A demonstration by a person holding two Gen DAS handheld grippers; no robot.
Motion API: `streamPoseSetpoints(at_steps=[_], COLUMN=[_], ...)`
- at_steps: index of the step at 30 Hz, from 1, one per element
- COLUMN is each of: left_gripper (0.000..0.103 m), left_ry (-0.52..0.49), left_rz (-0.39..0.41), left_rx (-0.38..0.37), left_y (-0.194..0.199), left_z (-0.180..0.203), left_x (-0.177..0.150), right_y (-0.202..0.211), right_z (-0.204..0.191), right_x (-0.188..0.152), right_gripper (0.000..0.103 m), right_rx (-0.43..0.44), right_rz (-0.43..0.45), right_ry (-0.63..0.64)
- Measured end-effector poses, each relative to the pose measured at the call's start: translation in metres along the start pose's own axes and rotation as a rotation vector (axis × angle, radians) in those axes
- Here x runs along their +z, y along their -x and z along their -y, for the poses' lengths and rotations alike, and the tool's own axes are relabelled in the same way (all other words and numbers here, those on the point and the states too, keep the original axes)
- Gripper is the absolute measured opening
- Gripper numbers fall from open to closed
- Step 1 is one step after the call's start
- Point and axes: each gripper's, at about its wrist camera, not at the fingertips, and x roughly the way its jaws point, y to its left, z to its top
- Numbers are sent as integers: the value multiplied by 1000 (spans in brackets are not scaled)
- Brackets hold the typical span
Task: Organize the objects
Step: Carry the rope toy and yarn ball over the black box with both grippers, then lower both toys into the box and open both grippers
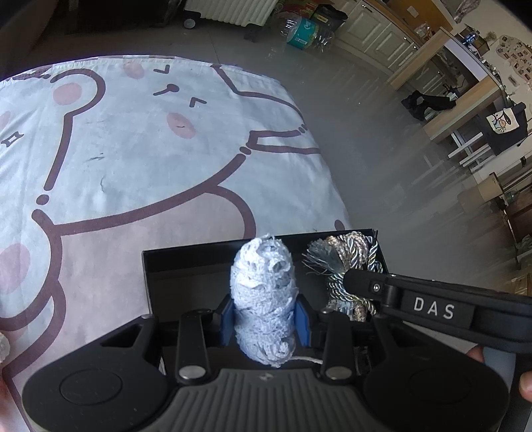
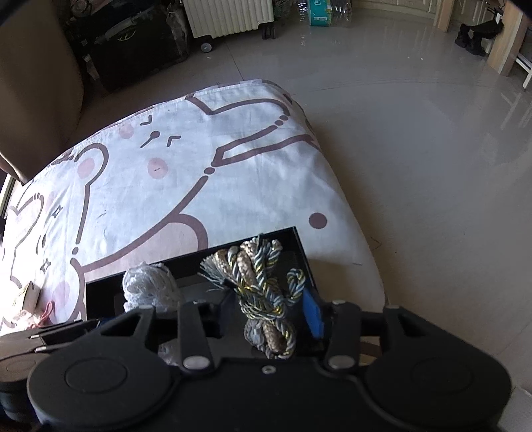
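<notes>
Right gripper (image 2: pixel 266 319): jaws apart around twisted cord bundle (image 2: pixel 266 299); whether the pads touch it cannot be told.
Black tray (image 2: pixel 299 242): on cartoon-print cloth (image 2: pixel 232 166); holds cord bundle and white lace roll (image 2: pixel 146 285), side by side.
Floor (image 2: pixel 415 149): glossy tile.

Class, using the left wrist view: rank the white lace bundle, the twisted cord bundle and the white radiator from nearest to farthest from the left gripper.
1. White lace bundle: clamped in the left gripper.
2. Twisted cord bundle: just right, in the same black box.
3. White radiator: across the floor, top of view.
</notes>
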Motion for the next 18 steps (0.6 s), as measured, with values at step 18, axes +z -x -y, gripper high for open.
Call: streamPoseSetpoints(at_steps=[18], left_gripper=[38], left_ry=[-20], left_rz=[12], left_rx=[-17], left_y=[6], left_z=[13], left_x=[0], right_y=[-4], right_z=[14], right_x=[0], right_gripper=[33], right_rx=[38], right_rz=[3], right_ry=[-98])
